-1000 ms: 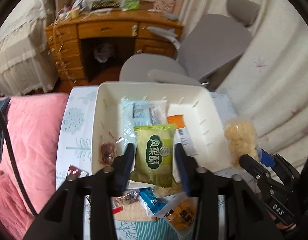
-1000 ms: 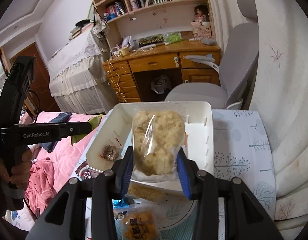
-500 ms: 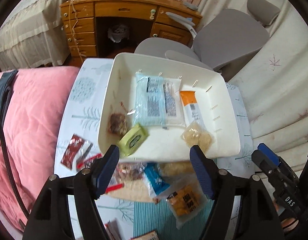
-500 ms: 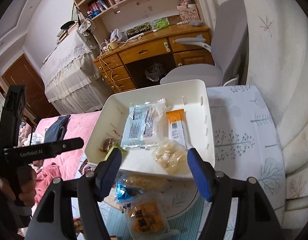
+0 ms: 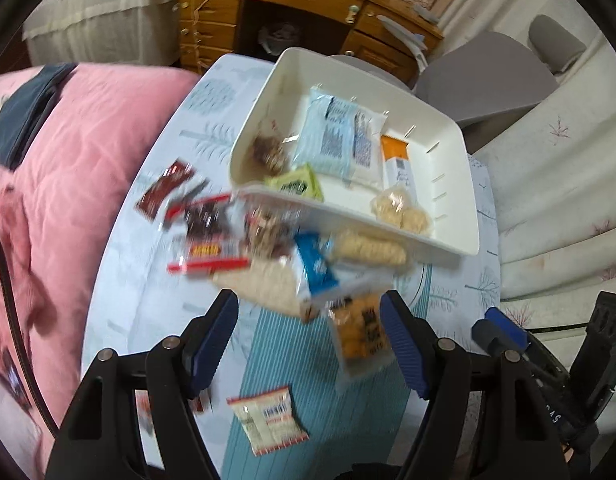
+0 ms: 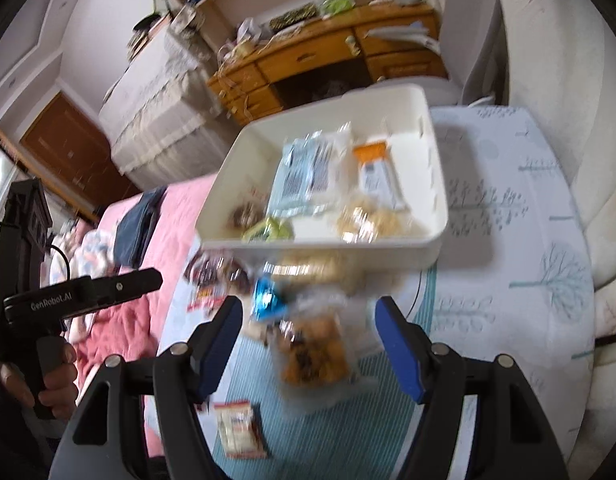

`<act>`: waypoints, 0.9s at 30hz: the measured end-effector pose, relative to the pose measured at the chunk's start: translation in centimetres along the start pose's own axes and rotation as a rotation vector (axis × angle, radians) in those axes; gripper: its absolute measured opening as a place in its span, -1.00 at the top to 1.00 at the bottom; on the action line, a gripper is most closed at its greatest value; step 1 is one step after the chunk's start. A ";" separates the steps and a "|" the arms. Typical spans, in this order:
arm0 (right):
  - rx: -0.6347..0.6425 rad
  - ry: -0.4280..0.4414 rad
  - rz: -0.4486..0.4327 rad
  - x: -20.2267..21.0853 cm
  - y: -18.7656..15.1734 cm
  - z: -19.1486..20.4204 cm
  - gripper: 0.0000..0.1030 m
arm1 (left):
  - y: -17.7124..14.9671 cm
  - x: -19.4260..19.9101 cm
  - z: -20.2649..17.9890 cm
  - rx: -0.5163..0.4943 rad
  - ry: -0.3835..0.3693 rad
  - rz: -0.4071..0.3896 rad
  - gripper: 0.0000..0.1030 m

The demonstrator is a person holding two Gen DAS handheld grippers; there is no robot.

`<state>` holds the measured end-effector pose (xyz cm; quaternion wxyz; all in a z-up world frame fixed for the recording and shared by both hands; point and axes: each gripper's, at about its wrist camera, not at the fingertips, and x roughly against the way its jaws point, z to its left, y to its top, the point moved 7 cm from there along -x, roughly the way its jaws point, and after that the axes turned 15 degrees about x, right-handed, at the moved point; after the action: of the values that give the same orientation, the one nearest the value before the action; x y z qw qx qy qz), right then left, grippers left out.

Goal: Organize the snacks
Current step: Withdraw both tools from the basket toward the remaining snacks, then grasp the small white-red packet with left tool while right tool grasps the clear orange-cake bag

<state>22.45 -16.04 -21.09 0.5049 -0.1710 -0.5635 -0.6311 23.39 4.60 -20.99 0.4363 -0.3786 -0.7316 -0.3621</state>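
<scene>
A clear packet of orange-brown biscuits [image 6: 312, 354] is seen lying on the teal striped mat [image 6: 328, 432], at the near end of a loose heap of snack packets just short of the white rectangular plastic tray [image 6: 436, 240]. Both grippers are shown empty with jaws spread, having just been opening; nothing is pinched between either pair of blue pads. The right gripper [image 6: 308, 336] is framed around the biscuit packet without touching it, while the left gripper [image 5: 308, 328] is held above the heap's near edge, where the same packet [image 5: 360, 332] and a pale crumbly packet [image 5: 267, 284] lie.

Inside the tray, a light-blue printed pouch [image 5: 332, 140], an orange-topped bar [image 5: 398, 164], a small green packet [image 5: 297, 186], a clear bag of pale puffs [image 5: 400, 210] and a dark brown sweet [image 5: 269, 152] are already lodged. Red and dark wrappers [image 5: 203, 232] are scattered to the left on the tree-patterned tablecloth [image 5: 119, 300], and a small white sachet [image 5: 269, 420] rests alone nearest the cameras.

The next pick is judged best made one packet at a time: the pads should be lowered to the film's flat sides, closed gently so the biscuits are not crushed, and the neighbouring blue-wrapped snack [image 5: 316, 264] left undisturbed. A free patch at the tray's near right is judged suitable for the drop.
</scene>
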 end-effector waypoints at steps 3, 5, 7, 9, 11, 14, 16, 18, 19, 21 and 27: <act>0.034 0.029 0.043 -0.3 -1.5 0.8 -0.35 | -1.9 0.4 1.3 0.048 0.014 -0.002 -0.52; 0.052 0.052 0.068 -0.5 -2.2 1.1 -0.35 | -3.4 0.6 2.3 0.081 0.029 -0.004 -0.53; 0.073 0.072 0.088 -0.6 -2.8 1.6 -0.39 | -4.9 0.7 3.2 0.113 0.044 -0.004 -0.53; 0.103 0.087 0.101 -0.6 -3.4 2.0 -0.56 | -6.1 0.8 4.0 0.145 0.055 -0.005 -0.55; 0.127 0.099 0.111 -0.7 -3.7 2.2 -0.59 | -7.6 0.7 4.9 0.182 0.063 0.003 -0.56; 0.157 0.118 0.138 -1.0 -4.1 2.6 -0.59 | -9.6 0.2 5.9 0.235 0.078 0.023 -0.56; 0.173 0.131 0.154 -1.2 -4.5 2.8 -0.59 | -11.1 -0.5 6.5 0.267 0.096 0.041 -0.57; 0.183 0.145 0.171 -1.4 -4.8 3.0 -0.59 | -12.0 -1.0 6.8 0.285 0.112 0.056 -0.57; 0.189 0.149 0.181 -1.5 -5.0 3.1 -0.60 | -12.5 -1.5 7.0 0.295 0.118 0.069 -0.57; 0.196 0.154 0.197 -1.8 -5.4 3.1 -0.61 | -13.3 -2.3 7.3 0.309 0.129 0.092 -0.57; 0.192 0.153 0.255 -3.0 -6.2 2.8 -0.69 | -14.8 -4.9 7.7 0.331 0.165 0.172 -0.57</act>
<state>17.61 -13.11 -25.92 0.6363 -0.1434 -0.5549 -0.5163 9.34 3.39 -31.19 0.5803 -0.3319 -0.7079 -0.2281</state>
